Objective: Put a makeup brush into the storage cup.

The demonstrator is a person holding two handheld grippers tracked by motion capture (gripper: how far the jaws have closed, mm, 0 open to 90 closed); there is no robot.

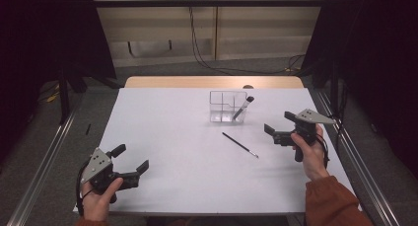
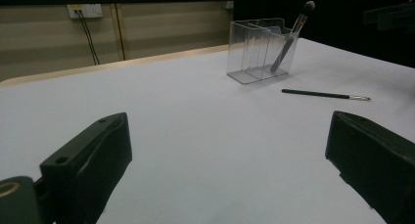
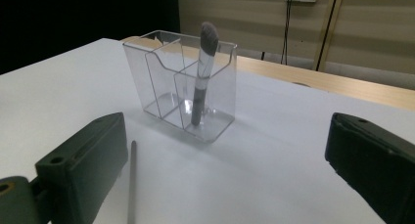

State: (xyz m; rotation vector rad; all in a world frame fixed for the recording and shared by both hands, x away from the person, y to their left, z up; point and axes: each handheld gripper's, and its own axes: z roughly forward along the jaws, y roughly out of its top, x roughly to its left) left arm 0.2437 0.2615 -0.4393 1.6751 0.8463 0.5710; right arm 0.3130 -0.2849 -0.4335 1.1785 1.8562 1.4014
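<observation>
Both grippers' fingers (image 2: 88,165) wide apart — empty.

Dim room w/ beige panelled wall (image 1: 256,23), wall socket (image 2: 85,10), grey floor (image 1: 162,68).

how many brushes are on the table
2. A thick brush stands tilted in the clear organizer; a thin brush lies flat on the white table in front of it.

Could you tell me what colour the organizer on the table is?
The organizer is clear, colourless plastic; best in the right gripper view.
</observation>
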